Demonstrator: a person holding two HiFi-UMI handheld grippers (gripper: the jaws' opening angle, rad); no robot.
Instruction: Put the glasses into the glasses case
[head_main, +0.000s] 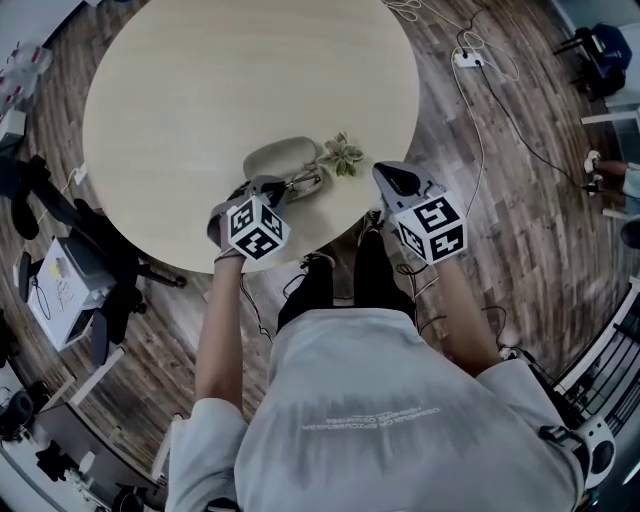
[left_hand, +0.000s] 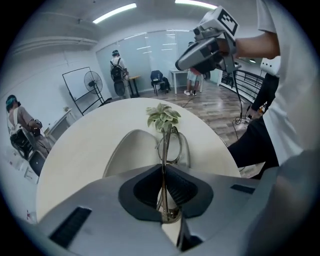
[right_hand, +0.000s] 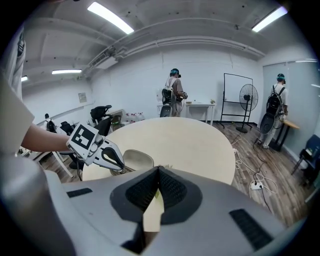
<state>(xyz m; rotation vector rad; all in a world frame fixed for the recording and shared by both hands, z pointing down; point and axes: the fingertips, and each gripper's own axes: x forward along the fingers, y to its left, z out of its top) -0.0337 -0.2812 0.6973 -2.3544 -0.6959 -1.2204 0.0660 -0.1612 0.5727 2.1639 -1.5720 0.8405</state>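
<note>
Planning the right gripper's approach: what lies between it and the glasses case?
A small plant sits between right gripper and glasses case, in the head view.

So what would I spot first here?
Probably the glasses, pinched in the left gripper beside the pale oval glasses case near the front edge of the round table. A little green leafy plant sits by the case, and the right gripper hangs shut and empty at that edge.

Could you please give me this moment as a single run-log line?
left hand-held gripper: shut on glasses | glasses: at glasses case edge | right hand-held gripper: shut, empty, held in air
</note>
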